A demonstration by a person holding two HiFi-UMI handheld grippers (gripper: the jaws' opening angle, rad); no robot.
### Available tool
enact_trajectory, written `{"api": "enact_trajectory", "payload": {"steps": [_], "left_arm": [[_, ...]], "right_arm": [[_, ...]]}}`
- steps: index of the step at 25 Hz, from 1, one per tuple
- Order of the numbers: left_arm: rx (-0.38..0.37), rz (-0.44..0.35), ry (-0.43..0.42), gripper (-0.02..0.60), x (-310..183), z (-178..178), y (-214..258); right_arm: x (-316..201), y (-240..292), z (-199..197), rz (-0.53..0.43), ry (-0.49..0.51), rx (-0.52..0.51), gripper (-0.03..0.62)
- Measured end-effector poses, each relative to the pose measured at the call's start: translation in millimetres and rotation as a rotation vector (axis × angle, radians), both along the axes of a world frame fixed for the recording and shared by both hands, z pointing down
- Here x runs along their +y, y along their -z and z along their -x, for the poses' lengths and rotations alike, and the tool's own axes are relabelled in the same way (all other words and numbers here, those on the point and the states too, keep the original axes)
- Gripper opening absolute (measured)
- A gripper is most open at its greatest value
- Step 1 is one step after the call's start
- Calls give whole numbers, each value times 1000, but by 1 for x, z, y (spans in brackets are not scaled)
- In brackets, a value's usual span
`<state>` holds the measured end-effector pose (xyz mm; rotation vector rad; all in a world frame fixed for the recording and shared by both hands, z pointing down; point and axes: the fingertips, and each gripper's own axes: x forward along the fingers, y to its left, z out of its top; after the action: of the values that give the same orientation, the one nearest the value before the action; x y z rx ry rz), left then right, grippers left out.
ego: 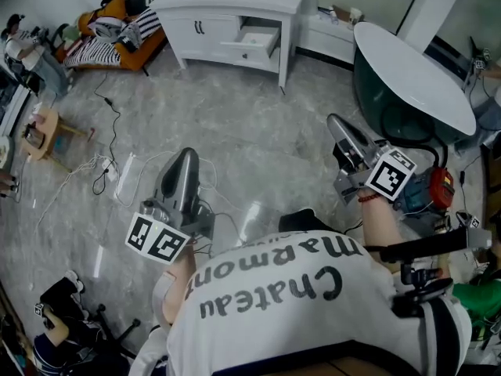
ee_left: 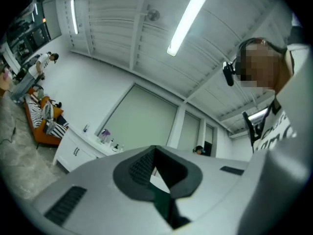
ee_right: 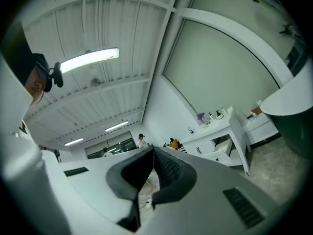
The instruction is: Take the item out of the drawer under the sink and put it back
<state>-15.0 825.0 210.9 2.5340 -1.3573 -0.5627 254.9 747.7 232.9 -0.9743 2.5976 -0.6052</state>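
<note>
Loose cables (ego: pixel 94 167) trail over the floor just left of our left gripper (ego: pixel 188 157), whose fingers (ee_left: pixel 142 166) are pressed together on nothing. Well ahead of both pairs of fingers stands the white desk (ego: pixel 211 6), its drawer (ego: pixel 249 53) open. The item inside does not show from here. We judge only that a shallow drawer suggests something small and light, best pinched across its narrowest part. Our right gripper (ego: pixel 335 121) is likewise closed and empty. Bare floor ahead of the fingers gives open room, while the bathtub (ego: pixel 407 77) rim crowds the right fingers' outer side.
</note>
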Motion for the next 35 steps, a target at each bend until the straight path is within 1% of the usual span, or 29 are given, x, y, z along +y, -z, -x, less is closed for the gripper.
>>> {"api": "enact_trajectory", "payload": {"steps": [2,3,5,7,8,10,11,16,19,22,25,28,31,35], "left_arm": [[-15,-14,-58,9,1,-2,3],[-37,-26,-58,9,1,-1,4],[-87,-60,-14,9,2,2,8],[-111,-81,49,9,1,6,11],[-124,-77,76,9,-2,9,10],[-156,-40,110,9,-11,12,4],[-160,-19,114,9,-15,14,1],[-105,50,126,9,-40,25,-13],[-121,69,130,9,-59,24,-22],[-139,63,135,9,-82,20,-22],[-144,50,151,9,-113,19,-15],[-142,50,173,9,-155,18,-9],[-135,34,195,9,-197,12,-2],[-107,6,210,9,-217,14,4]], "right_arm": [[1,-1,10,-24,5,72,11],[0,-2,14,-29,5,109,11],[-1,-5,16,-22,1,160,9],[-6,-6,14,-8,-5,159,11],[-10,-5,12,-1,-9,143,9],[-20,-5,12,15,-12,107,9],[-25,-6,13,24,-12,97,9],[-55,-20,20,64,-13,110,9],[-77,-24,22,75,-6,107,9],[-104,-27,21,66,3,130,11],[-140,-22,18,47,15,132,9],[-187,-11,15,25,39,121,9],[-234,-4,12,1,68,132,9],[-255,2,17,-37,86,174,9]]}}
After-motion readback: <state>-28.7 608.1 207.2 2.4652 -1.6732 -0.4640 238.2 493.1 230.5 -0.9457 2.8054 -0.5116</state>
